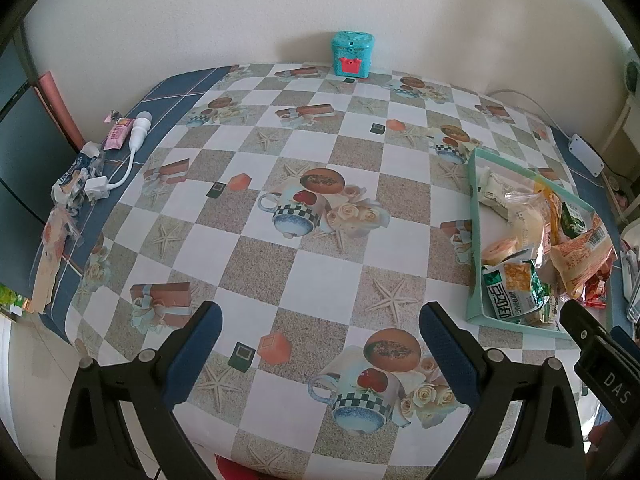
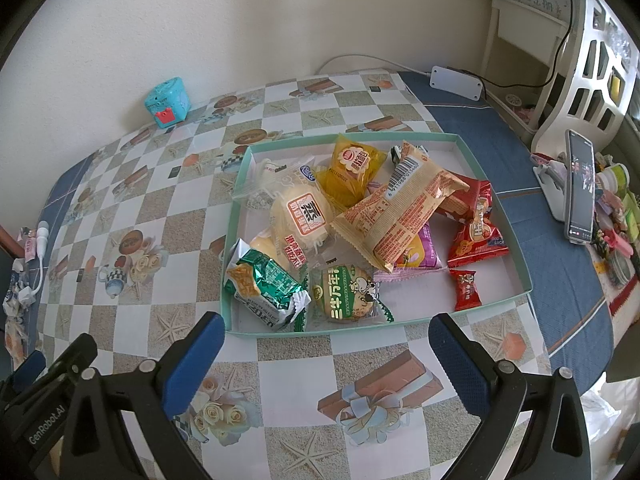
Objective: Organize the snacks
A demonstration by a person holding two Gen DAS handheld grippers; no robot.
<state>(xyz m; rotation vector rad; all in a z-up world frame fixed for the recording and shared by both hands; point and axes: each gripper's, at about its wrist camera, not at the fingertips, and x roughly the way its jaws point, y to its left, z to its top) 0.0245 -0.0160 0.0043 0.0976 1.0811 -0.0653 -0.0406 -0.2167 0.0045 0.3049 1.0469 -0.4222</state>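
Both wide open and empty: left gripper [image 1: 320, 340], right gripper [image 2: 326, 344], above checkered table [image 1: 320, 152]; wrapped snacks [image 2: 360, 216] piled in shallow mint-green cardboard tray [image 2: 240, 208].

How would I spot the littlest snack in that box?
Find the shallow mint-green box on the checkered table. Look in its near right corner, on bare white floor. The small red candy lies there alone, far smaller than the packets piled beside it.
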